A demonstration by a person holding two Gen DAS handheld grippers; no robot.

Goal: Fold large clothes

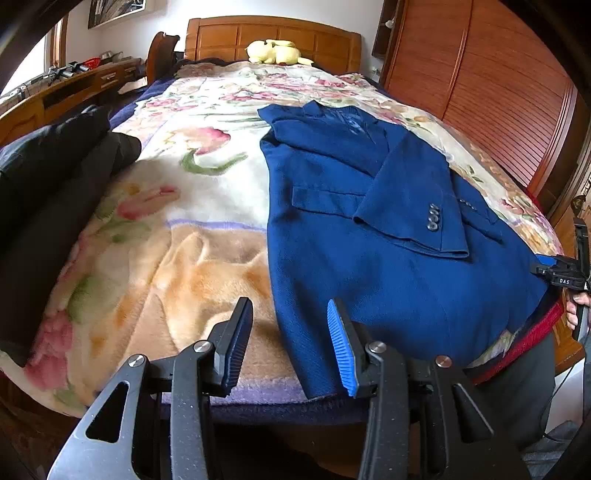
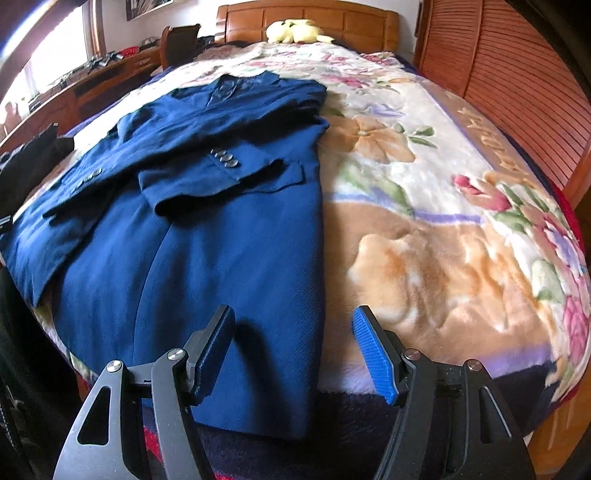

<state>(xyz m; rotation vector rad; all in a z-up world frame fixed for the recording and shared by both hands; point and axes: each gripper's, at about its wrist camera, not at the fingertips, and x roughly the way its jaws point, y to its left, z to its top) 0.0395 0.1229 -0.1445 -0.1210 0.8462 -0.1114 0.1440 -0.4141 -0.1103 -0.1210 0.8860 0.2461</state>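
Observation:
A blue suit jacket (image 1: pixel 369 236) lies flat on the floral blanket (image 1: pixel 184 229), collar toward the headboard, both sleeves folded across its front, hem at the foot edge. It also shows in the right wrist view (image 2: pixel 207 236). My left gripper (image 1: pixel 291 325) is open and empty, straddling the jacket's lower left hem corner just above it. My right gripper (image 2: pixel 295 332) is open and empty over the jacket's lower right hem edge. The right gripper also shows in the left wrist view (image 1: pixel 565 273) at the far right, held by a hand.
Dark folded clothes (image 1: pixel 55 206) lie at the bed's left side. A yellow plush toy (image 1: pixel 275 51) sits by the wooden headboard (image 1: pixel 273 35). A wooden wardrobe (image 1: pixel 498 92) stands on the right, a desk (image 1: pixel 74 85) on the left.

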